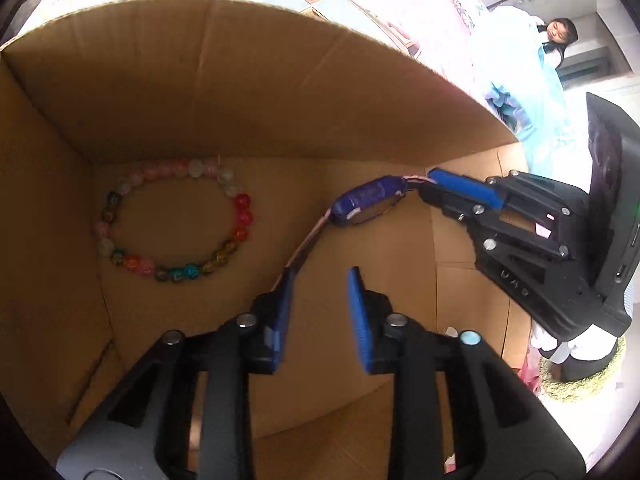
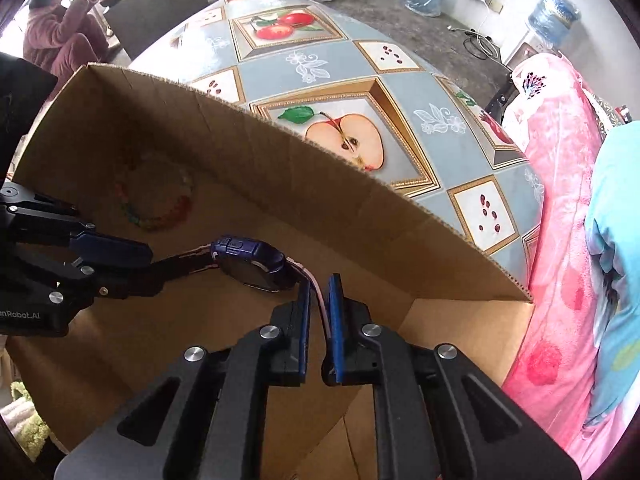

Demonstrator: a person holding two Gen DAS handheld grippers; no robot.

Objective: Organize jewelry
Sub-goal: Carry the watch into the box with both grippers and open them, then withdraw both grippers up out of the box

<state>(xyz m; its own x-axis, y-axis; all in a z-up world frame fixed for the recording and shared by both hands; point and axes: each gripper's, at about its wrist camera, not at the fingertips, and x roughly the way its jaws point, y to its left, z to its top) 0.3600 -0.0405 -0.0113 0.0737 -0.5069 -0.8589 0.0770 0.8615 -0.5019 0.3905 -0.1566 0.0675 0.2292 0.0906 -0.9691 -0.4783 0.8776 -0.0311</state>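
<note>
A blue watch [image 1: 368, 200] [image 2: 252, 264] with a pink strap hangs low inside an open cardboard box [image 1: 240, 80] [image 2: 280, 168], stretched between my two grippers. My left gripper [image 1: 320, 280] [image 2: 154, 266] is open; one strap end rests against the tip of its left finger. My right gripper [image 2: 319, 286] [image 1: 426, 185] has its jaws a narrow gap apart. The other strap end runs between them along the left pad, with a sliver of space to the right pad. A bracelet of coloured beads [image 1: 243, 202] [image 2: 176, 208] lies flat on the box floor, to the left of the watch.
The box stands on a table with a fruit-print cloth [image 2: 340, 60]. A pink floral blanket [image 2: 560, 240] lies to the right. One person [image 1: 556, 36] sits beyond the box, another [image 2: 60, 36] at the far left. The box walls rise high around both grippers.
</note>
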